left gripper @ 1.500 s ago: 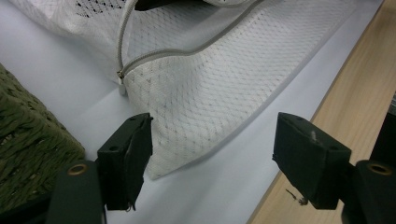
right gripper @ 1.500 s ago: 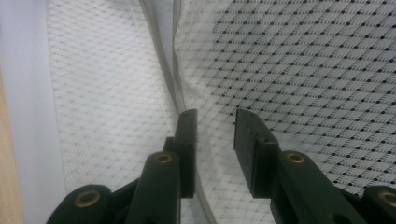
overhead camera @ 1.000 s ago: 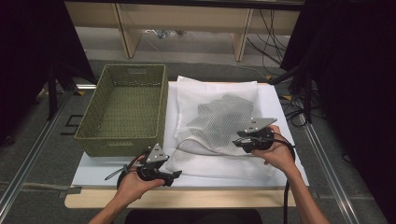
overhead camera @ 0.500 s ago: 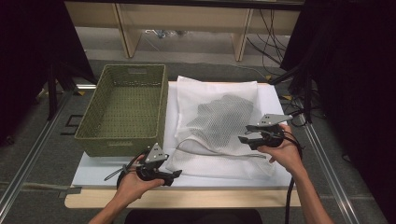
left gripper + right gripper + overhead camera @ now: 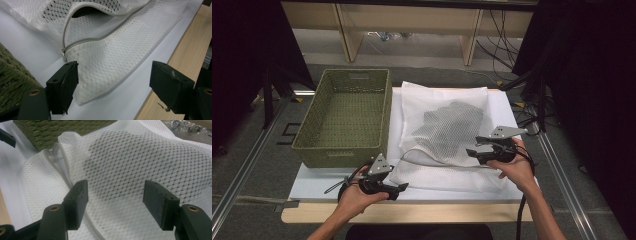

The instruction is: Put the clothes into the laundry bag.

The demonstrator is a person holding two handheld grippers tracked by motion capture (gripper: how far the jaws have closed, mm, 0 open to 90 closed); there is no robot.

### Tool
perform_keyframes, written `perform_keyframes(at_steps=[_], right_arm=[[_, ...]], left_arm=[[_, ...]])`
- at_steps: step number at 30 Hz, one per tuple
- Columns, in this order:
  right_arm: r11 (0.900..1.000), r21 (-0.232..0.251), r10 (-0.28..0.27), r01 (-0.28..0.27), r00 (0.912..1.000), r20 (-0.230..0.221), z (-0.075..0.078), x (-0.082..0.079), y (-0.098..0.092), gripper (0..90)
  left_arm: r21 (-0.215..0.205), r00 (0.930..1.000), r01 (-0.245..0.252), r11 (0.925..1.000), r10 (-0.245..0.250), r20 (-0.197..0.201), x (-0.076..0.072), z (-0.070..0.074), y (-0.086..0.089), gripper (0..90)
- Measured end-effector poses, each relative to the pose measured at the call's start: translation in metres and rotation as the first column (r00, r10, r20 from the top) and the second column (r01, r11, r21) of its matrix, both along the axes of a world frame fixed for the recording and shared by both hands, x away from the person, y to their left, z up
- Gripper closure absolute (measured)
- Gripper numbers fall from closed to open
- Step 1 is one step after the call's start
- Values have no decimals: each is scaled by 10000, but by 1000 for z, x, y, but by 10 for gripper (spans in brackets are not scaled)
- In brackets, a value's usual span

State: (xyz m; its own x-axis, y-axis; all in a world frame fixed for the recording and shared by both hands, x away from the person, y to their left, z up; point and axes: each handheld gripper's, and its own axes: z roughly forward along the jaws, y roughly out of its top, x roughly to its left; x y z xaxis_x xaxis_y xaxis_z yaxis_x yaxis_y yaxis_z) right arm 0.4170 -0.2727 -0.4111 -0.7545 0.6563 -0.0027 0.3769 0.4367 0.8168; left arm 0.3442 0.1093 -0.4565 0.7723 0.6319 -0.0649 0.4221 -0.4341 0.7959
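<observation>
High view is showing a white mesh laundry bag [image 5: 447, 135] lying across the middle of the white surface [image 5: 312, 182], with a dark garment [image 5: 452, 125] showing through its netting. A green woven basket [image 5: 344, 117] is sitting just beside it along the left edge. Near the front edge, the left hand-held gripper [image 5: 401, 188] is resting with its jaws standing spread, having just been opening; in the left gripper view the bag's near corner [image 5: 100, 72] and zipper [image 5: 65, 47] are lying ahead of them, unpinched. Toward the right edge, the right hand-held gripper [image 5: 471, 153] is hovering at the bag's side, jaws likewise just been opening and standing apart, with mesh [image 5: 117, 177] beyond them and nothing gripped.
</observation>
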Motion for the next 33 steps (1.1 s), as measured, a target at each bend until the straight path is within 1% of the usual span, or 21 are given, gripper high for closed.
perform_keyframes(at_steps=[1,3,4,6,7,8,10,12,13,14,16,17,21,22,24,25,26,27,31,32,33], right_arm=[[10000,-39,46,-45,9999,96,-1,0,0,376],[10000,24,45,-45,10000,21,-2,-2,2,373],[9998,-40,205,-204,9996,168,-3,-2,2,370],[9998,-1,213,-213,9997,114,-5,-4,3,369],[9999,20,115,-115,9999,-60,-6,-7,4,367],[9998,-63,192,-192,9997,147,-7,-7,3,367],[9997,40,237,-237,9997,-89,-10,-10,4,367],[9997,-7,255,-255,9997,62,-12,-12,2,366],[9996,0,300,-300,9995,-67,-13,-13,2,365],[10000,31,46,-45,9998,-182,-13,-17,3,365],[9995,-36,299,-299,9996,-11,-15,-17,1,364],[9998,-33,197,-198,9998,-76,-16,-19,1,364],[9995,-27,309,-310,9994,-184,-18,-23,-1,362],[9996,-30,276,-276,9996,-66,-18,-25,-2,361],[9995,-9,315,-315,9993,-185,-20,-28,-3,360],[9995,-51,314,-314,9995,-84,-21,-30,-4,360],[9993,26,376,-375,9990,-234,-23,-31,-5,359],[9996,-20,292,-293,9995,-117,-24,-33,-7,359],[9998,11,220,-220,9995,-222,-28,-39,-9,355],[9997,-77,225,-225,9997,-14,-29,-39,-10,353],[9995,43,304,-302,9990,-318,-30,-41,-10,351]], left_arm=[[50,10000,-56,10000,56,9,0,0,0,224],[147,10000,84,9999,-83,-54,0,2,1,224],[97,10000,49,9999,-50,78,0,1,1,224],[70,9999,20,10000,-20,100,0,1,1,223],[8,9999,-21,10000,21,104,-1,1,0,223],[-51,9999,-133,9999,133,74,-1,1,0,222],[45,10000,-77,10000,77,61,-1,2,0,222],[100,9999,-15,9999,14,108,-1,2,0,222],[194,9999,51,9998,-54,148,0,2,1,222],[118,9999,20,9999,-21,99,-1,2,0,222],[127,9999,47,9999,-48,103,-1,2,0,222],[120,9999,57,9999,-58,116,-1,2,0,222],[51,9999,44,10000,-44,105,-2,1,-1,222],[117,9999,30,9999,-32,135,-2,1,-1,222],[48,9999,44,10000,-45,99,-2,1,-1,221],[124,10000,44,9999,-45,86,-1,1,-1,220],[-70,10000,-39,10000,39,-15,-2,0,-2,218],[-80,10000,3,10000,-3,-19,-2,0,-2,218],[46,9999,76,10000,-77,75,-2,0,-3,210],[156,9999,97,9998,-98,77,-2,0,-3,208],[172,10000,73,9998,-73,14,-2,0,-3,204]])
